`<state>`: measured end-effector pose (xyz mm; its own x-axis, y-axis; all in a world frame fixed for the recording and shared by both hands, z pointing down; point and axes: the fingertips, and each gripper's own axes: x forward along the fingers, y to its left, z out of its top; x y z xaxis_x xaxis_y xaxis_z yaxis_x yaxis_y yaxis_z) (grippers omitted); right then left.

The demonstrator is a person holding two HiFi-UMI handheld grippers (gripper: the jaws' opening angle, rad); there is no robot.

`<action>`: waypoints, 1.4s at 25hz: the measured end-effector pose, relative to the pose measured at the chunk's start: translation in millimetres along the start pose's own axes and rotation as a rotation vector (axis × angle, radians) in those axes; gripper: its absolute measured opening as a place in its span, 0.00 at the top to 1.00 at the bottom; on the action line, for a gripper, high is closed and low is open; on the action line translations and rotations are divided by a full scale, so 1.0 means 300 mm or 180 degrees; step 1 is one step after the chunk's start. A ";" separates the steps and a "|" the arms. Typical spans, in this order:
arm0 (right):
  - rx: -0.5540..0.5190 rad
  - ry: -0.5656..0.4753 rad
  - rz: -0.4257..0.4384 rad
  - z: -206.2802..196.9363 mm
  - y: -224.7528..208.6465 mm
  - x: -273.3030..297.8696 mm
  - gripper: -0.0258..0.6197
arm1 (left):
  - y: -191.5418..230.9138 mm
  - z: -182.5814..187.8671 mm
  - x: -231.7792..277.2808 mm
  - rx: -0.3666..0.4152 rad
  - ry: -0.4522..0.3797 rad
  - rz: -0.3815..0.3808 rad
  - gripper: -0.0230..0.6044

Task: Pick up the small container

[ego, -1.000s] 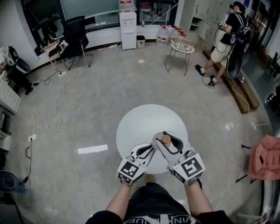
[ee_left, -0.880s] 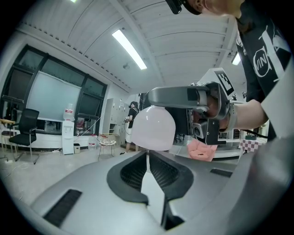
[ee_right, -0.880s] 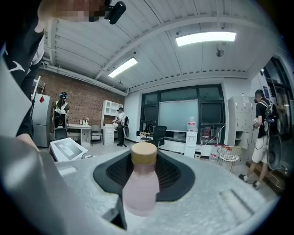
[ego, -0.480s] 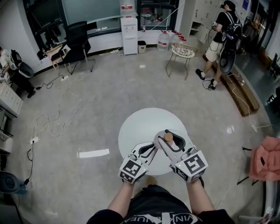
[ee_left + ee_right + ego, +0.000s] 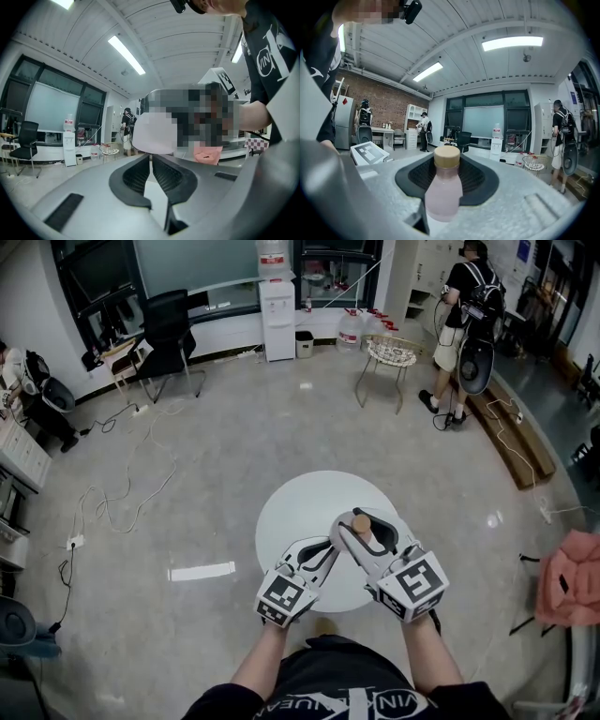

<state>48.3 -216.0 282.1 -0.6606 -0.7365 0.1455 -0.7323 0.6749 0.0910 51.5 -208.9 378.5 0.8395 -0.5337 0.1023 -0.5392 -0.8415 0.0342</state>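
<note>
Bottle held above the table
Right gripper clamps the pink bottle (tan cap); left gripper closed, empty

This was an open office-like workspace: a polished grey stone floor strewn with loose cables, a black swivel office chair, a white water dispenser against dark-framed glass partitions, and a red brick wall.
</note>
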 end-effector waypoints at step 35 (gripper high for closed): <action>0.0080 0.0045 0.0075 -0.009 0.029 -0.014 0.75 | -0.030 -0.011 -0.028 -0.0015 0.0070 0.0042 0.93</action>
<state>45.2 -206.9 284.9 -0.6755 -0.7196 0.1612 -0.7206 0.6905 0.0626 49.0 -196.6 380.5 0.8306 -0.5427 0.1246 -0.5505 -0.8340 0.0372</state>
